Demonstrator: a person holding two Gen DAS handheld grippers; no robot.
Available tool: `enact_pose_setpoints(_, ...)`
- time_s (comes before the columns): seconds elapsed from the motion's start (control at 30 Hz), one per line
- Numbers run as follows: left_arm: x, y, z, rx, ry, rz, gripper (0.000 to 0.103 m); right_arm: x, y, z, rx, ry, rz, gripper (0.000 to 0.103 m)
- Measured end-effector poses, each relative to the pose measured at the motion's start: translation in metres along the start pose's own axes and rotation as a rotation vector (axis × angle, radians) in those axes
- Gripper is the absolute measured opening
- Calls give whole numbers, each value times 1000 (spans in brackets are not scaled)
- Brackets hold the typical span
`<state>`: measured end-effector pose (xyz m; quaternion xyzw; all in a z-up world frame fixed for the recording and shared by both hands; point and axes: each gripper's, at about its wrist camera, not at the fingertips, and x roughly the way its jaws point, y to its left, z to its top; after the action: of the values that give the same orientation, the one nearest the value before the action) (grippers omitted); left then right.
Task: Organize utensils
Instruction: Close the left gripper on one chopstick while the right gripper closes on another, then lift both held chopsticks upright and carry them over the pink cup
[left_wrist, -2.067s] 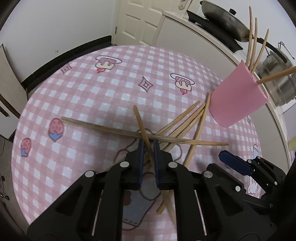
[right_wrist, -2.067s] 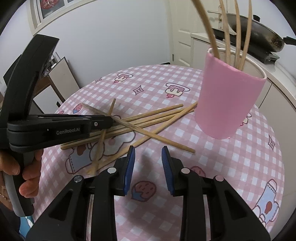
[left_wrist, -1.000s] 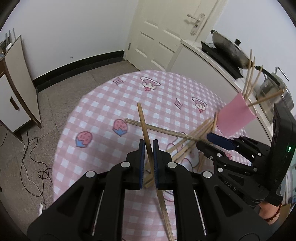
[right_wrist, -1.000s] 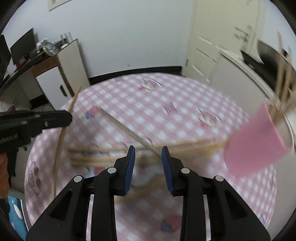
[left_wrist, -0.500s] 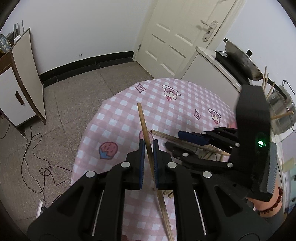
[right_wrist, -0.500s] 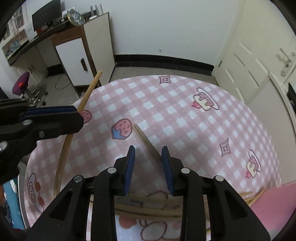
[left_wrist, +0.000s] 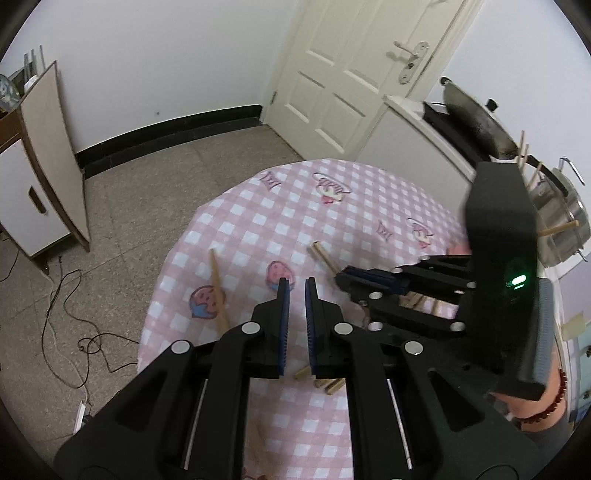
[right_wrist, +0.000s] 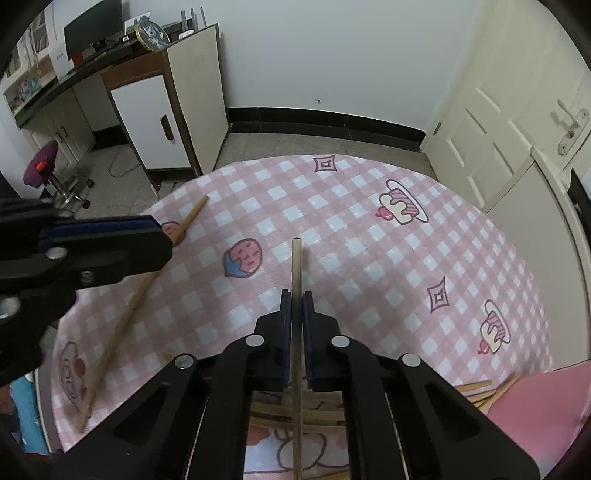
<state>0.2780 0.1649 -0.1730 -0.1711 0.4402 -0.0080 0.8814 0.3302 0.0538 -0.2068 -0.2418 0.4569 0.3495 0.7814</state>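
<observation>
Nearest the right wrist camera, the right gripper (right_wrist: 296, 299) is clamped on a chopstick (right_wrist: 296, 269) that runs straight out between its blue pads over the pink checked tablecloth (right_wrist: 369, 251). Under the gripper lies a heap of chopsticks (right_wrist: 295, 413), and the pink cup (right_wrist: 546, 402) shows at the lower right corner. The left gripper (left_wrist: 296, 291) hangs nearly closed with nothing between its pads; a loose chopstick (left_wrist: 218, 291) lies on the cloth beside it. Farther off stand a white cabinet (right_wrist: 155, 122) and a cream door (left_wrist: 354, 70). No brand name or label can be read in either view.
</observation>
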Motion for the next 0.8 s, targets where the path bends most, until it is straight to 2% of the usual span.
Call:
enact_pose_setpoints(0.27,14,37,-2,-78,37,77,9,15,3,3,13,32,-8,5)
enact_pose_setpoints(0.57,42,38,-2,-43,105,151,10,26,10,13,5,47,-5,6)
enact_pose_setpoints(0.63,48,39,-1,-48,117,159,14,27,11,16,-2,49,-7,7)
enact_pose_setpoints(0.8,53,34,3,-11,112,205,15,31,14,20,-12,49,-9,7)
